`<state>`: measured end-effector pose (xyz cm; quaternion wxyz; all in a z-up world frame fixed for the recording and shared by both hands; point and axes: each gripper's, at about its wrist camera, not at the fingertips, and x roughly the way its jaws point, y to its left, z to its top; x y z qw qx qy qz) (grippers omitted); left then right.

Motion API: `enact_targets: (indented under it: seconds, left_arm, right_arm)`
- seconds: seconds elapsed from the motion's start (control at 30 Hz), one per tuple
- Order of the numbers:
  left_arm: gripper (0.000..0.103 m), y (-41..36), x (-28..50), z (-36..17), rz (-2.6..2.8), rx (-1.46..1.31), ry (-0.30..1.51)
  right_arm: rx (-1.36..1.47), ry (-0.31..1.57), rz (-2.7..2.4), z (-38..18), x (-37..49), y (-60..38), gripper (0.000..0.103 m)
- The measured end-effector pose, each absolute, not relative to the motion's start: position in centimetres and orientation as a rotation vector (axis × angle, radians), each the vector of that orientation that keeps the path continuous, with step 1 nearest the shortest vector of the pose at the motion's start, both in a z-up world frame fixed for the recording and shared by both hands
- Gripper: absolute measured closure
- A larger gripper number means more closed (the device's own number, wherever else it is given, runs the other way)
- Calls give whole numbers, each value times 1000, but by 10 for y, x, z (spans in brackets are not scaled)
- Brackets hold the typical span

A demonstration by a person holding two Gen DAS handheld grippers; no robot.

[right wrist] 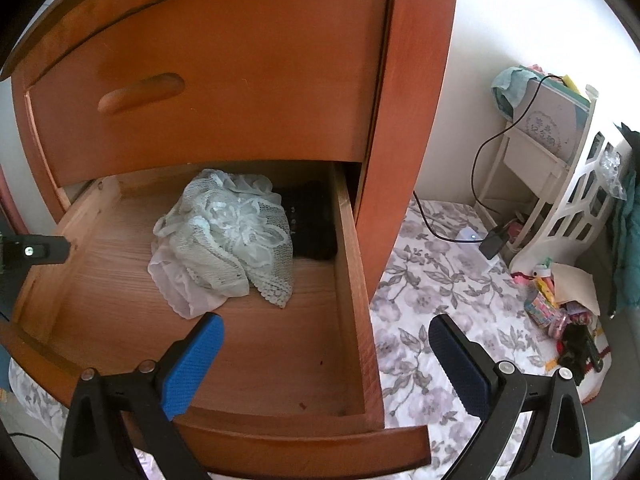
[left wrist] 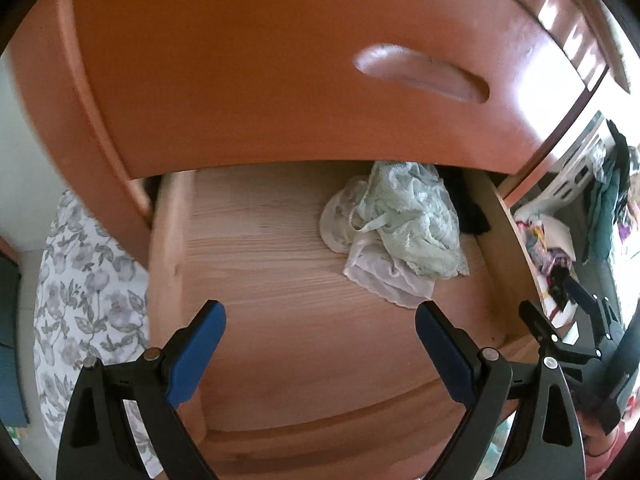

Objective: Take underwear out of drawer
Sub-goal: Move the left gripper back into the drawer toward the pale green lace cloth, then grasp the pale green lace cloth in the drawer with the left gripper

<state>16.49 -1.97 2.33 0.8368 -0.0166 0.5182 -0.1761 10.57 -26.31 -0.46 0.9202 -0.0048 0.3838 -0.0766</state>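
Note:
The lower wooden drawer (left wrist: 280,292) (right wrist: 352,280) is pulled out. A heap of pale green and white lace underwear (left wrist: 404,232) (right wrist: 224,240) lies at its back right, with a dark folded garment (left wrist: 472,212) (right wrist: 312,224) beside it against the right wall. My left gripper (left wrist: 320,320) hovers open over the bare drawer floor, its right fingertip near the heap's front edge. My right gripper (right wrist: 326,330) is open above the drawer's right wall, one finger over the drawer, one over the floral cloth. Part of the left gripper (right wrist: 40,250) shows at the drawer's left; the right gripper's fingers (left wrist: 576,300) show beyond the drawer's right wall.
The shut upper drawer (left wrist: 280,72) (right wrist: 208,80) with a carved handle overhangs the back of the open one. Floral bedding (left wrist: 80,288) (right wrist: 440,280) lies on both sides. A white rack (right wrist: 560,184), a cable with charger (right wrist: 492,240) and small clutter (right wrist: 560,312) sit at the right.

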Motion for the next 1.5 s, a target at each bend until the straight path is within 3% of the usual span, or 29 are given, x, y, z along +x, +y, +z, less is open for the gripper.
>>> enact_targets:
  seconds: [0.43,0.77,0.83,1.17,1.5]
  left_arm:
    - [8,-77,201,13,-365,-67,1191]
    - [20,-115,213,4,-336,-49,1205]
    - [27,-121,216,1,-331,-39,1212]
    - [40,-138,231,-13,-302,-37,1234]
    - [66,-152,246,-21,-299,-65,1243]
  right_arm:
    - [7,780,-136,-7,110,-270,0]
    - [26,768,-132,-6,108,-278,0]
    - [28,765,-132,-6,107,-280,0]
    - [57,765,-146,-8,105,-291,0]
    - [75,766,-153,-11,106,-295,0]
